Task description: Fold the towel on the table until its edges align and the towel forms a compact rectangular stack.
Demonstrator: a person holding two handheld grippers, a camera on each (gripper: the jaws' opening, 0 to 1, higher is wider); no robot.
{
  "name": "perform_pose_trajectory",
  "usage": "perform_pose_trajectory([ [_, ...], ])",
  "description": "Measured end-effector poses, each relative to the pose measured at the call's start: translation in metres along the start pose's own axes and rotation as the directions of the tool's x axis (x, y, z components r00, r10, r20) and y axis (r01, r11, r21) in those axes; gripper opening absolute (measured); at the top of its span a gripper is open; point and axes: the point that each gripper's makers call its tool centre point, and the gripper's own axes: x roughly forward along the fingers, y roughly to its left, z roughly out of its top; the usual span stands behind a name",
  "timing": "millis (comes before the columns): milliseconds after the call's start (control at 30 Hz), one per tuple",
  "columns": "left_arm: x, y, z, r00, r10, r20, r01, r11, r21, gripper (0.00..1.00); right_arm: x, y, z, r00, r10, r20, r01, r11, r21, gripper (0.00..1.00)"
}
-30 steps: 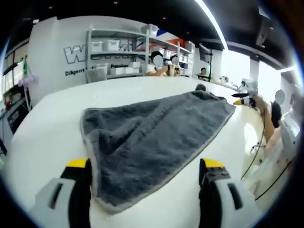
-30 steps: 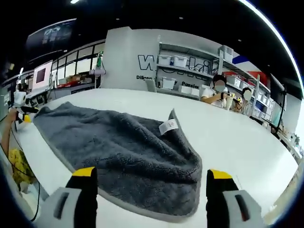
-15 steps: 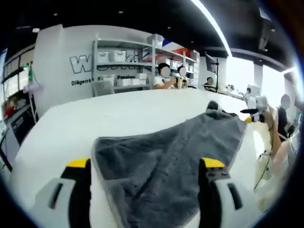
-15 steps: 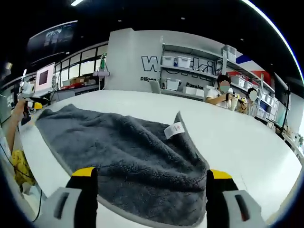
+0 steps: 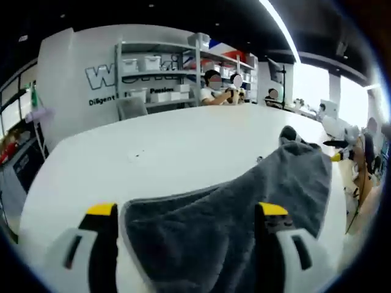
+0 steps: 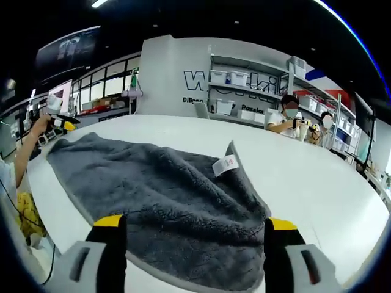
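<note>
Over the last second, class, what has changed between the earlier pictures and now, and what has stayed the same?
Both grippers have closed in on the grey towel: the left gripper now straddles its near edge, as does the right gripper. Both remain open; nothing is gripped. The towel still lies spread, unfolded, on the white table.

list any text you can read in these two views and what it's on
"W": large outlined letter on the white back wall; the rest of the word is hidden behind the metal shelving unit.
"Diligent": small dark line under it on the white back wall, left gripper view; the words after it are cut off by the metal shelving unit.
White tag on the grey fleece towel: a reddish mark, too small to read.
</note>
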Motion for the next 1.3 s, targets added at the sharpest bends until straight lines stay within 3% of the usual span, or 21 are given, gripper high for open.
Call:
perform_pose_trajectory([
  [200, 0.021, 0.03, -0.006, 0.996, 0.067, -0.052, -0.068, 0.998, -0.004, 0.96, -0.001, 0.004, 0.005, 1.0, 0.017, 0.006, -0.017, 1.0, 0.002, 0.97],
  [300, 0.032, 0.042, -0.007, 0.995, 0.072, -0.066, -0.074, 0.997, -0.023, 0.95, -0.001, 0.005, 0.006, 1.0, 0.021, 0.003, -0.021, 1.0, -0.006, 0.97],
  [467, 0.047, 0.06, -0.013, 0.988, 0.118, -0.099, -0.118, 0.993, 0.005, 0.86, 0.0, 0.004, 0.006, 1.0, 0.024, 0.0, -0.024, 1.0, -0.01, 0.96],
  [700, 0.065, 0.078, -0.024, 0.98, 0.143, -0.139, -0.139, 0.99, 0.039, 0.78, 0.004, 0.009, 0.005, 0.999, 0.048, -0.01, -0.048, 0.999, -0.021, 0.93],
  [800, 0.069, 0.077, -0.032, 0.98, 0.125, -0.157, -0.122, 0.992, 0.025, 0.73, 0.005, 0.011, 0.004, 0.999, 0.053, -0.012, -0.053, 0.998, -0.023, 0.93],
  [900, 0.072, 0.074, -0.037, 0.979, 0.104, -0.174, -0.099, 0.994, 0.037, 0.66, 0.005, 0.012, 0.002, 0.998, 0.054, -0.015, -0.055, 0.998, -0.022, 0.92],
  [1000, 0.072, 0.066, -0.038, 0.982, 0.079, -0.173, -0.072, 0.996, 0.049, 0.51, 0.005, 0.012, 0.001, 0.998, 0.055, -0.017, -0.055, 0.998, -0.02, 0.91],
  [1300, 0.069, 0.062, -0.045, 0.973, 0.119, -0.2, -0.094, 0.987, 0.131, 0.2, 0.004, 0.01, -0.003, 0.998, 0.054, -0.019, -0.054, 0.998, -0.013, 0.9],
])
